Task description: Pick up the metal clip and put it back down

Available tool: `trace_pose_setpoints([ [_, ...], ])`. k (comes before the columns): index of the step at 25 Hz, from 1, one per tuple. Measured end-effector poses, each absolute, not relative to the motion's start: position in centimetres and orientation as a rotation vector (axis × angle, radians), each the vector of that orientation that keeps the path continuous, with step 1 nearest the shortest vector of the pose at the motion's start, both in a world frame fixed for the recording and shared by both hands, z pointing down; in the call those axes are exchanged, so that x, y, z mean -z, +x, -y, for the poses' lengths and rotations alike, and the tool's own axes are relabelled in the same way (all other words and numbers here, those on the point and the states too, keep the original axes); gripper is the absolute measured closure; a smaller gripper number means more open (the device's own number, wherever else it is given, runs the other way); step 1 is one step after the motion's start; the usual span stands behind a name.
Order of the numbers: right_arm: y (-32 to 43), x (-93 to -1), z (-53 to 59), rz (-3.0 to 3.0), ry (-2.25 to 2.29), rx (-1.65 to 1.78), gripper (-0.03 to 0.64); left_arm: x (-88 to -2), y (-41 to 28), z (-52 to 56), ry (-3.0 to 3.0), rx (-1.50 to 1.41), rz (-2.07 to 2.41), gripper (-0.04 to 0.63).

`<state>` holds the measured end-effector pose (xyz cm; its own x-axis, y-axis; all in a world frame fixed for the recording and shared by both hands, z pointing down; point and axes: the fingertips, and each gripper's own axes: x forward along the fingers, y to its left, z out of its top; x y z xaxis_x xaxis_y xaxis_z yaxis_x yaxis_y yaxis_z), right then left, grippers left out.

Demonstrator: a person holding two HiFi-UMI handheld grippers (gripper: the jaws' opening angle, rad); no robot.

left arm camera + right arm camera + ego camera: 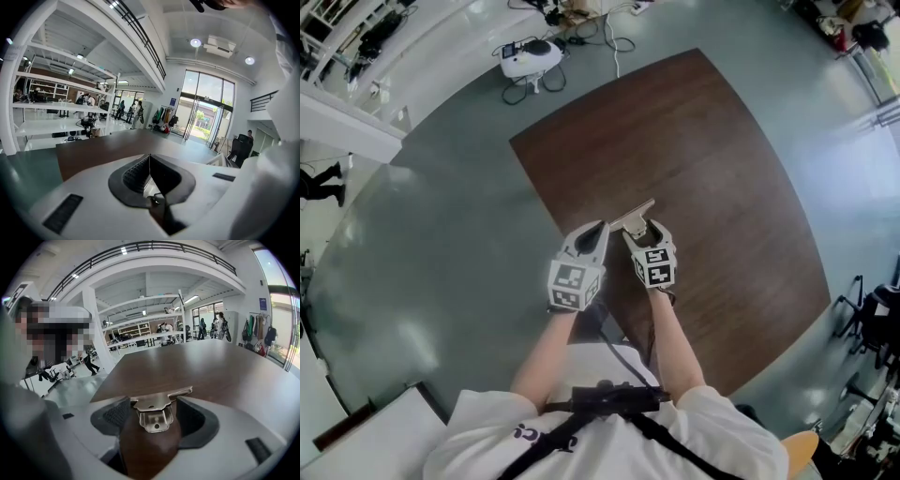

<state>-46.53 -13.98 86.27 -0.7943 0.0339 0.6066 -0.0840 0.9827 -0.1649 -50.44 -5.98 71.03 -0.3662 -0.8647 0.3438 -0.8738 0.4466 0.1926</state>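
The metal clip point(634, 217) lies on the dark brown table point(703, 159) near its left edge. My right gripper point(639, 231) has its tips around the clip. In the right gripper view the silver clip point(157, 409) sits between the open jaws of the right gripper point(155, 400). Its wide front blade lies across the fingertips and its narrow handle points back at the camera. A gap shows on either side of the handle. My left gripper point(598, 228) hovers just left of the clip, and the left gripper point(149, 157) is shut on nothing.
The table's left edge point(546, 192) runs close beside both grippers, with grey floor beyond. A white device with cables point(530, 58) sits on the floor far off. White shelving point(56, 108) and people stand in the background of the gripper views.
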Motion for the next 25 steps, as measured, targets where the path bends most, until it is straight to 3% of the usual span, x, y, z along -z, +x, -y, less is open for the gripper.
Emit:
trace_pose_setpoints([
  [11, -35.6, -70.5, 19.9, 2.681, 0.287, -0.195, 0.327, -61.1, -42.1, 14.2, 1.792, -0.047, 2.224, 0.583],
  [12, -33.8, -68.7, 20.8, 2.696, 0.338, -0.175, 0.364, -59.9, -40.4, 15.5, 1.837, -0.046, 2.207, 0.582],
  [13, -31.8, -66.9, 21.5, 2.714, 0.392, -0.164, 0.443, -58.6, -38.6, 16.6, 1.88, -0.044, 2.192, 0.581],
  [14, -30.1, -65.0, 22.1, 2.736, 0.447, -0.162, 0.47, -57.2, -37.0, 17.4, 1.922, -0.039, 2.176, 0.582],
  [16, -26.9, -61.5, 22.7, 2.776, 0.553, -0.164, 0.475, -54.6, -34.3, 18.5, 2.003, -0.017, 2.142, 0.583],
  [21, -17.9, -54.4, 23.5, 2.842, 0.815, -0.125, 0.563, -50.2, -26.5, 19.9, 2.169, 0.064, 2.049, 0.582],
  [25, -10.4, -49.8, 24.5, 2.846, 1.013, -0.087, 0.569, -47.5, -19.2, 21.0, 2.299, 0.096, 1.974, 0.583],
])
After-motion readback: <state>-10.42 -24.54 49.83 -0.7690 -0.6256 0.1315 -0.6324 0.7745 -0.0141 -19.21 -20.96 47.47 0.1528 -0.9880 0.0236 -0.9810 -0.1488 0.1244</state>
